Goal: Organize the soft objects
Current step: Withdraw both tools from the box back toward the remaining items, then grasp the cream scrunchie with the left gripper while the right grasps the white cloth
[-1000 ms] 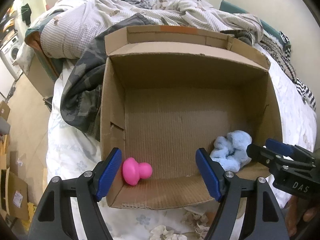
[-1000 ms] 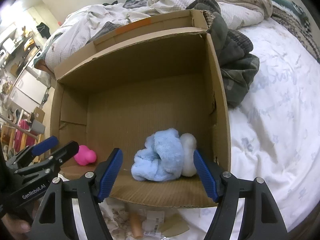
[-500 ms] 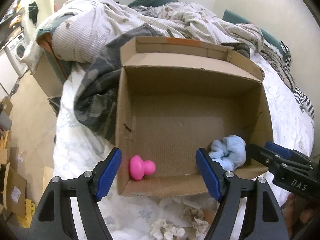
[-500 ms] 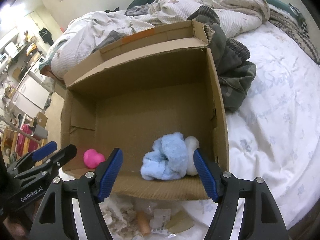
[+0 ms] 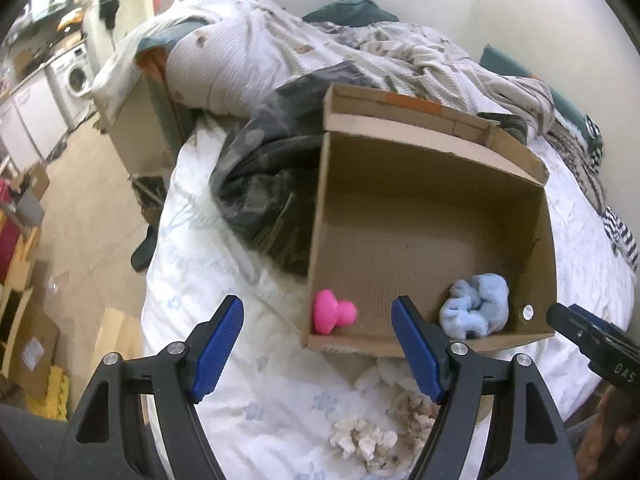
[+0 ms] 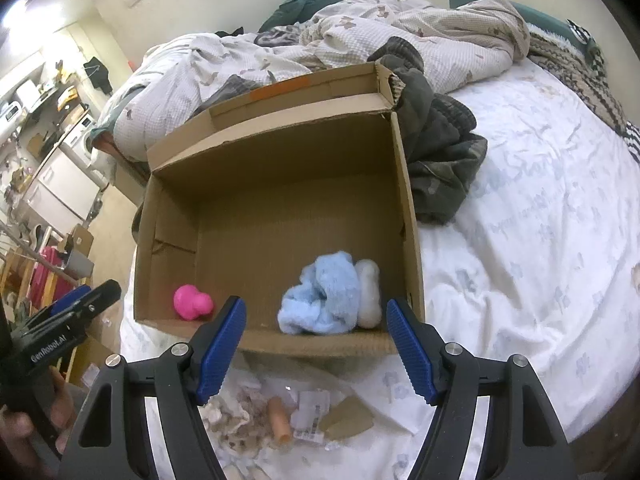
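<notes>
Both tongs hang wide apart and empty over the bed's near edge. The crumpled off-white fabric scraps [image 5: 362, 438] lie just below and ahead of the left tongs [image 5: 316, 350], the nearer pair; the right tongs [image 6: 314, 344] hover above them too. The open brown cardboard box [image 6: 408, 216] holds a pink rubbery toy [image 6: 191, 302], a fluffy light-blue plush [image 6: 320, 294] and a white soft piece [image 6: 369, 294].

Open cardboard box [image 6: 408, 216] sits on the bed, flaps up, mostly bare inside. Pink rubbery toy [image 6: 191, 302], two rounded lobes, lies on its side in the near left corner against the wall. Fluffy light-blue plush [image 6: 320, 296], crumpled, lies in the near right corner. White fuzzy ball [image 6: 369, 296] touches its right side, against the right wall.
</notes>
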Available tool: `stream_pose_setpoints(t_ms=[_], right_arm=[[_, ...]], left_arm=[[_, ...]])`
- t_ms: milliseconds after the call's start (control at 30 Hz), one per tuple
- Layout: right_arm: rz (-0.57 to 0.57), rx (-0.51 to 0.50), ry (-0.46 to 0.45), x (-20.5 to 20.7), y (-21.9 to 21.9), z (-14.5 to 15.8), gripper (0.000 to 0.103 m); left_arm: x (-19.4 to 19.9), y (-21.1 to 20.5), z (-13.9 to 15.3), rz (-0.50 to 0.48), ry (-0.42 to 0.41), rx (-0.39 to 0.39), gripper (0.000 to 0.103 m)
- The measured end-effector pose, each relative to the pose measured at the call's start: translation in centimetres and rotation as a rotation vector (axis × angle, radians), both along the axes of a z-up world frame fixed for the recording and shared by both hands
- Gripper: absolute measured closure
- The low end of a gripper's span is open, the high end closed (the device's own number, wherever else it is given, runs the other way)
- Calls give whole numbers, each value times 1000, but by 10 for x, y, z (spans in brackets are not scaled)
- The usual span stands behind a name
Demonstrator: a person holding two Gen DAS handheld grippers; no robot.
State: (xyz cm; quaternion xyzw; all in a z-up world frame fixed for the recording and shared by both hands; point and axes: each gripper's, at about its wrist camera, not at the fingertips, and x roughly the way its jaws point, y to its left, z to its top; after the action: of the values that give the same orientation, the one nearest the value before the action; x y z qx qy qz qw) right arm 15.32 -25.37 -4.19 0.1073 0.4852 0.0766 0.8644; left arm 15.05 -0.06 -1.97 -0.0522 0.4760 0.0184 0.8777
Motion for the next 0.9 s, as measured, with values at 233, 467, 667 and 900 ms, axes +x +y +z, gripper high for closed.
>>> stream_pose_setpoints(t_ms=[233,467,667,900], right_arm=[[9,38,50,-16,-5,-11,26],[-21,32,138,-27,-15,-32,26],[-40,56,195,-24,-24,-43,26],[-43,51,244,-23,-30,-56,26]], left_arm=[[-16,19,-24,18,104,-15,29],[-35,-7,-80,-72,329,-69,29],[-36,-31,-105,-107,410,-105,30],[-26,-44,-126,-135,481,-161,53]])
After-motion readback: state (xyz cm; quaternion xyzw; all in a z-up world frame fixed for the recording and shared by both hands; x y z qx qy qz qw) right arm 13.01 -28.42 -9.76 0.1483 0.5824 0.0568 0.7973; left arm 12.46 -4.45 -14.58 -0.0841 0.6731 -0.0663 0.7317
